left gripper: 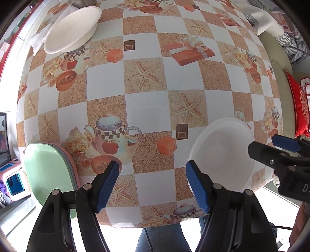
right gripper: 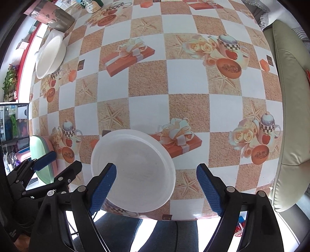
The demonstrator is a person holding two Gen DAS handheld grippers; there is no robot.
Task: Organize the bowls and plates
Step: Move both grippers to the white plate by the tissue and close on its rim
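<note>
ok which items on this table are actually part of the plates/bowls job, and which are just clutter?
Job:
- near white bowl, at the table's front edge
- far white bowl, back left
- green plate on a stack with a pink rim, left edge

Clutter:
- steel cup
- Starbucks mug
- red cushion

Both grippers, left and right, are open and hold nothing.

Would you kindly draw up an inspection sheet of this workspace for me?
Surface: table under a checkered printed cloth.
Job's things: near white bowl by the front edge; far white bowl; stack of plates, green on top.
Clutter: metal container, Starbucks cup.
Grippers: left gripper and right gripper open, empty.
Cables: nothing seen on the table.
Surroundings: beige cushion.
</note>
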